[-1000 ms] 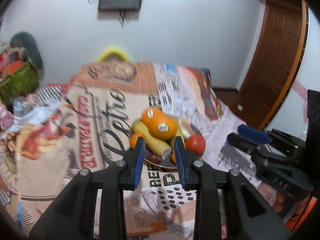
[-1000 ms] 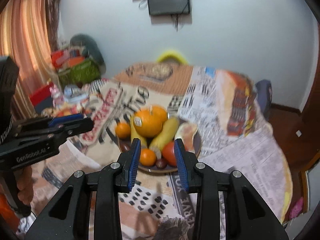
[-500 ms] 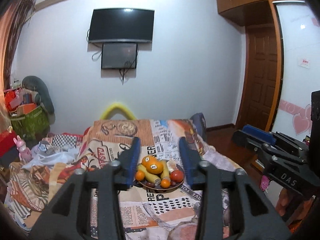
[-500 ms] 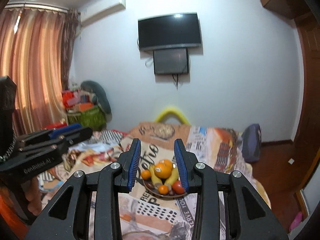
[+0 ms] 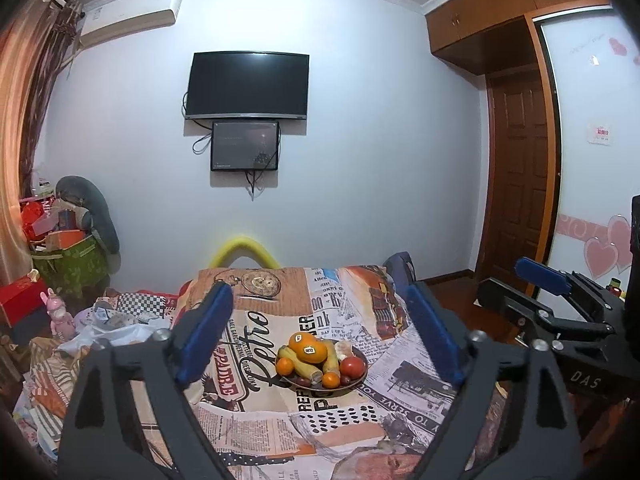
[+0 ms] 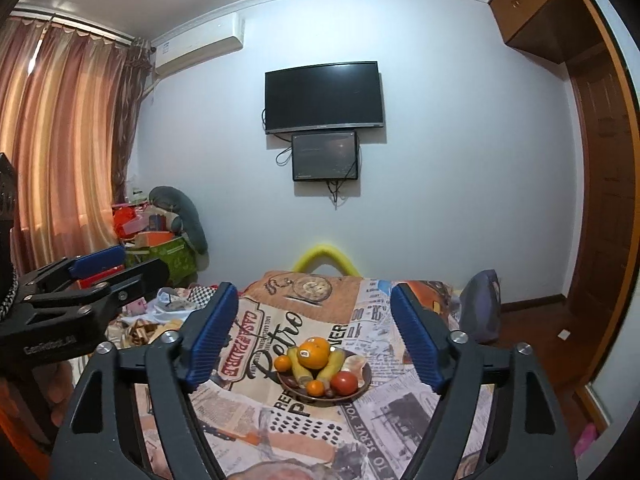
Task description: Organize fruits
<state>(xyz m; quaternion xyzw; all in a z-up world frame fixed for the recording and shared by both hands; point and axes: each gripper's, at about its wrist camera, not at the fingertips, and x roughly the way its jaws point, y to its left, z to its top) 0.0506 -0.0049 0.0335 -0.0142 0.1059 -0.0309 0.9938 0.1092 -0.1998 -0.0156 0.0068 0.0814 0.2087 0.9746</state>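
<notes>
Nearest: left gripper (image 5: 318, 292), jaws released and spread wide, nothing between them. Same for right gripper (image 6: 315, 288): jaws released, empty. Both held side by side, well back from the fruits, above the near part of the desk (image 5: 248, 432) with its newspaper-print cloth.

Further in, about the middle of the desk: a dark plate (image 5: 359, 378) with all visible fruits heaped on it. At the plate's front, a small orange (image 5: 331, 380) and some small dark fruits (image 5: 304, 381), hard to name from here. Beside these, a red round fruit (image 5: 352, 367), maybe a tomato. Behind, long yellow fruits (image 5: 304, 368), probably bananas, leaning together, and another small orange (image 5: 284, 366) at the left rim. On top of the yellow ones, two big oranges (image 5: 307, 347) with stickers. No loose fruit visible on the cloth. Fits a finished gathering just as well as a heap waiting to be sorted out; impossible to decide from here.

Possible trouble, as a judgement only:
- Big oranges resting on curved fruit, so likely to roll down and off the plate if nudged from the side or if a banana below is pulled.
- Red fruit easy to bruise under hard clenching.
- Soft cloth likely to slide or wrinkle under a pushed plate, tipping the heap.

Far behind: a yellow chair back (image 5: 244, 250), then the wall with a television (image 5: 248, 86).
</notes>
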